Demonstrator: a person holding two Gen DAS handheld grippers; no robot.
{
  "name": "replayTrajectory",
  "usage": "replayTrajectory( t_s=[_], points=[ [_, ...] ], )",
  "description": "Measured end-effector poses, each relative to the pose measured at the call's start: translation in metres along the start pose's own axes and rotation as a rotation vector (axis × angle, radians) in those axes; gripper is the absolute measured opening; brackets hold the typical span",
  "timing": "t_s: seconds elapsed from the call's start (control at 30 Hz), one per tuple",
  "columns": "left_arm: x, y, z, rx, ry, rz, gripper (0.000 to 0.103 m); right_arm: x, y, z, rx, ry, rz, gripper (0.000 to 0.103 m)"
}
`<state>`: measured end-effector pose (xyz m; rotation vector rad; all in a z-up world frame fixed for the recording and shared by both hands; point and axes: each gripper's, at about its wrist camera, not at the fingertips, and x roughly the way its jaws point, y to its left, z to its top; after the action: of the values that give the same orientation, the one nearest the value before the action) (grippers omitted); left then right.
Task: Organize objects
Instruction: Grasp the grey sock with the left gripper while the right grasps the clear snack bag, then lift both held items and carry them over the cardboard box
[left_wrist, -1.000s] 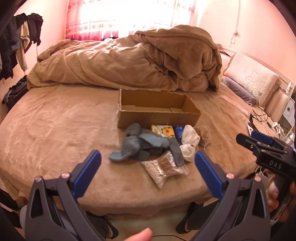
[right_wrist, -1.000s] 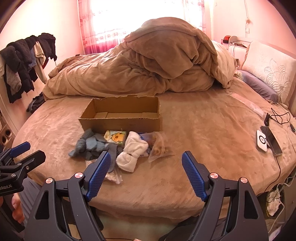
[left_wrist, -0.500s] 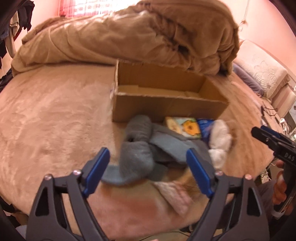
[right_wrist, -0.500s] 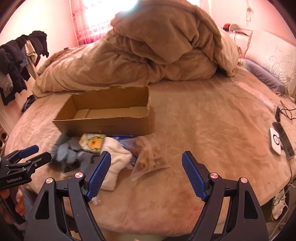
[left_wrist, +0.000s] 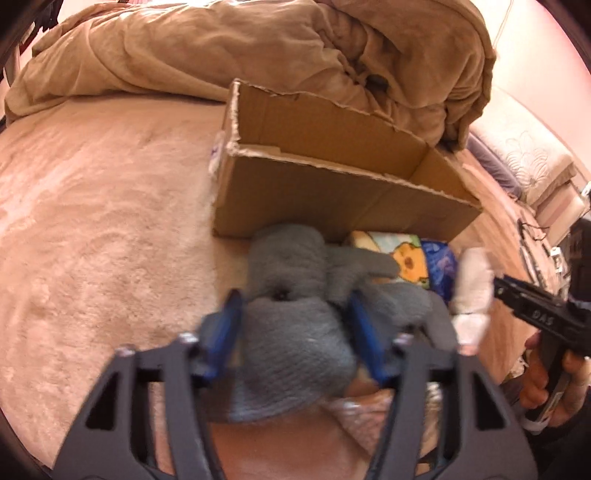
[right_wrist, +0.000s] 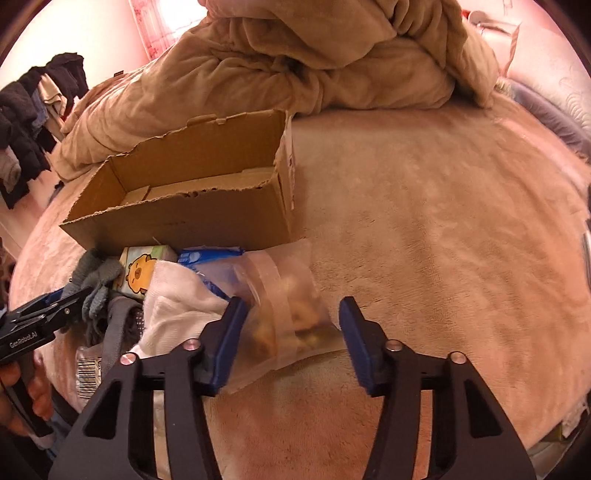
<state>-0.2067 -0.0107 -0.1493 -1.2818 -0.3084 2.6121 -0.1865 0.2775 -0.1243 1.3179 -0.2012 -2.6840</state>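
An open cardboard box (left_wrist: 332, 192) stands on the bed; it also shows in the right wrist view (right_wrist: 192, 206). In front of it lie grey socks (left_wrist: 295, 332), a tissue pack with a yellow cartoon (left_wrist: 402, 258), a blue packet (left_wrist: 437, 269), white socks (left_wrist: 472, 288) and a clear snack bag (right_wrist: 291, 310). My left gripper (left_wrist: 295, 332) is open, its jaws either side of the grey sock bundle. My right gripper (right_wrist: 290, 332) is open, its jaws either side of the clear snack bag. Another clear bag (left_wrist: 369, 417) lies partly under the grey socks.
A heaped tan duvet (left_wrist: 258, 48) fills the bed behind the box. Pillows (left_wrist: 524, 162) lie at the right. Dark clothes (right_wrist: 33, 122) hang at the left. The tan bed cover (right_wrist: 443, 221) stretches right of the box.
Both grippers have moved forward and down toward the pile. The left jaws have narrowed around the grey socks; the right jaws have narrowed around the clear snack bag.
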Motion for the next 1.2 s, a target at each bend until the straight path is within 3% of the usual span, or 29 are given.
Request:
replayTrajectory(
  t_s=[0.13,0.43,0.6,0.8,1.0,1.2],
  points=[
    [-0.012,-0.007,-0.004,0.005,-0.024,0.001,0.045,-0.008,0.003,-0.003,-0.028,-0.025,-0.011,0.045],
    [-0.069,-0.022,0.0,0.004,-0.108,-0.014,0.044,-0.045,0.01,0.003,-0.037,-0.103,-0.031,0.044],
    [-0.109,-0.044,0.013,0.033,-0.162,-0.022,0.044,-0.076,0.017,0.014,-0.045,-0.142,-0.026,0.044],
    [-0.131,-0.066,0.046,0.061,-0.218,-0.032,0.044,-0.102,0.025,0.036,-0.059,-0.178,-0.005,0.044],
    [-0.12,-0.076,0.073,0.068,-0.213,-0.026,0.044,-0.103,0.034,0.057,-0.081,-0.192,0.02,0.044],
    [-0.07,-0.079,0.092,0.057,-0.164,-0.005,0.044,-0.08,0.042,0.085,-0.108,-0.188,0.052,0.044]
  ],
)
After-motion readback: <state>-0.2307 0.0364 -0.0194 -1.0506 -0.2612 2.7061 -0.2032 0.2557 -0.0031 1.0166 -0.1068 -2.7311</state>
